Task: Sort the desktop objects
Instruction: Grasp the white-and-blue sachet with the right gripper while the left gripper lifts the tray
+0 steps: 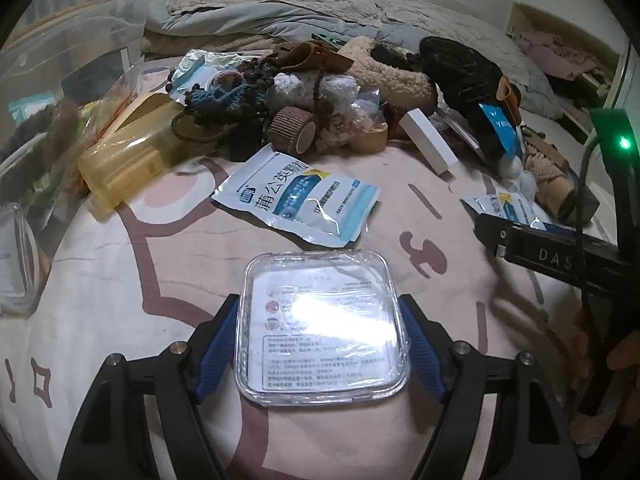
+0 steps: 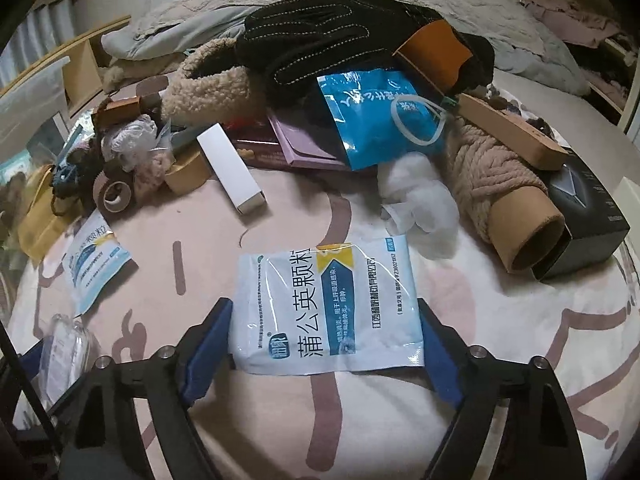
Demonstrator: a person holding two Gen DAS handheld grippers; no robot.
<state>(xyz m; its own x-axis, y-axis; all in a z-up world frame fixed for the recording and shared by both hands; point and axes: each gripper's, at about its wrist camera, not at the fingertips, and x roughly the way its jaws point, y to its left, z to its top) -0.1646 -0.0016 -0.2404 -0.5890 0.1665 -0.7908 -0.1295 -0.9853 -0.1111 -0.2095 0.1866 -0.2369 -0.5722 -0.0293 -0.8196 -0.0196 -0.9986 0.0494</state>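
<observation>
A flat clear plastic box (image 1: 322, 326) with a printed insert lies on the pink patterned sheet between the blue pads of my left gripper (image 1: 320, 344); the pads touch its two sides. A white and blue medicine sachet (image 2: 328, 312) lies between the pads of my right gripper (image 2: 326, 344), which stands open around it with gaps on each side. A second sachet (image 1: 298, 196) lies further back in the left wrist view; it also shows in the right wrist view (image 2: 94, 266). The right gripper's body (image 1: 560, 256) shows at the right of the left wrist view.
A pile sits behind: yellow case (image 1: 128, 156), tape roll (image 1: 292, 126), white carton (image 2: 232, 168), black glove (image 2: 320, 40), blue pouch (image 2: 380, 116), yarn on a cardboard tube (image 2: 508, 200), black box (image 2: 588, 216). A clear storage bin (image 1: 60, 52) stands at the left.
</observation>
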